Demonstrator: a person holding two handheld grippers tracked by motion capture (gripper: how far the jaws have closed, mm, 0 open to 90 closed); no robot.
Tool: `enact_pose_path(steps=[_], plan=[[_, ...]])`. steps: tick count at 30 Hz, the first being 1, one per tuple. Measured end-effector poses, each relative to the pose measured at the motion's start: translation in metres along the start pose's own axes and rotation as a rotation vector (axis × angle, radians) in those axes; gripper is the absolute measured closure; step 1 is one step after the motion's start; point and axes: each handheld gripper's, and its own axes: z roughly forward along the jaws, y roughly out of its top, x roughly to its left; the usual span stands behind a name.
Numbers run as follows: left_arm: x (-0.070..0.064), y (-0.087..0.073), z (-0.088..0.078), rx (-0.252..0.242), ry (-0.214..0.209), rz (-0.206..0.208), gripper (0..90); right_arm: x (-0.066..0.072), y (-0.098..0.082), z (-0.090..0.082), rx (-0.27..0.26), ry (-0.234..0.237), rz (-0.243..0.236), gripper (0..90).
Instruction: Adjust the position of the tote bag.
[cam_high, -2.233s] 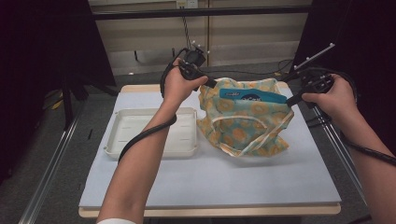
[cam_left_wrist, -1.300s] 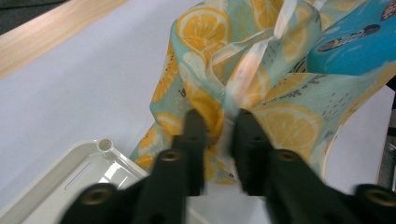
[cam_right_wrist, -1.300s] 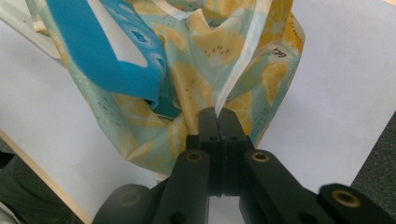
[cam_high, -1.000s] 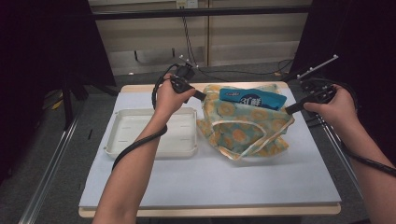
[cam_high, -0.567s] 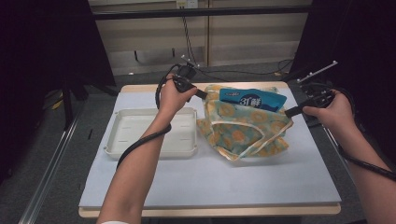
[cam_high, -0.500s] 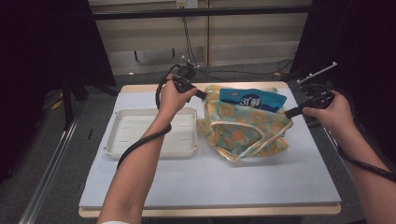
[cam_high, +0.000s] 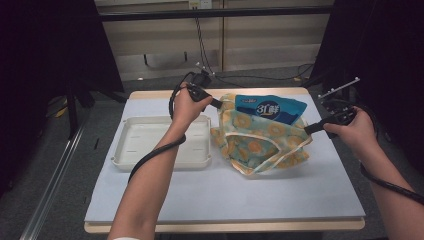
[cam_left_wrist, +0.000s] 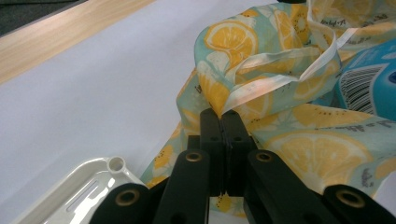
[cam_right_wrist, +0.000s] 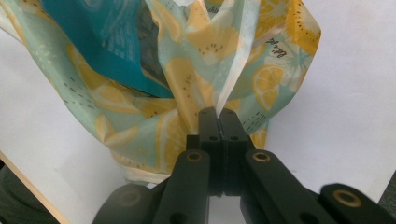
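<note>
A lemon-print cloth bag (cam_high: 257, 140) lies on the white table top, with a blue packet (cam_high: 270, 107) sticking out of its far side. My left gripper (cam_high: 220, 104) is shut on the bag's left rim (cam_left_wrist: 224, 105), where a pale ribbon hem meets the jaws. My right gripper (cam_high: 307, 129) is shut on the bag's right rim (cam_right_wrist: 219, 100). In the left gripper view the blue packet (cam_left_wrist: 369, 74) shows a barcode inside the bag (cam_left_wrist: 299, 154). The right gripper view shows the teal packet (cam_right_wrist: 102, 42) within the bag's folds (cam_right_wrist: 140, 116).
An empty white tray (cam_high: 160, 142) sits on the table to the left of the bag, its corner (cam_left_wrist: 93, 182) also near my left jaws. The table's wooden edge (cam_high: 225, 227) runs along the front. Dark curtains and a metal frame stand around the table.
Both hands have lowered with the bag in their grip, and the bag has sunk and spread on the table. The right hand came down the most.
</note>
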Motion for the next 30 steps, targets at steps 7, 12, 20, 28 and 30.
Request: enact_pose_path(steps=[7, 12, 20, 28, 30], plan=[[0.0, -0.002, 0.007, 0.018, 0.003, -0.001, 89.4, -0.002, -0.006, 0.006, -0.005, 0.007, 0.008, 90.0], [0.002, -0.005, 0.009, 0.021, -0.005, -0.01, 89.4, -0.003, -0.01, 0.009, 0.004, 0.003, 0.009, 90.0], [0.004, -0.008, 0.013, 0.013, -0.007, -0.023, 79.3, -0.002, -0.013, 0.011, 0.007, 0.006, 0.008, 90.0], [-0.001, -0.014, -0.002, -0.014, -0.011, -0.029, 38.7, -0.002, -0.013, 0.011, 0.013, 0.008, 0.007, 90.0], [-0.003, -0.014, -0.007, -0.029, -0.013, -0.015, 30.4, 0.0, -0.013, 0.011, 0.014, 0.009, 0.01, 90.0]])
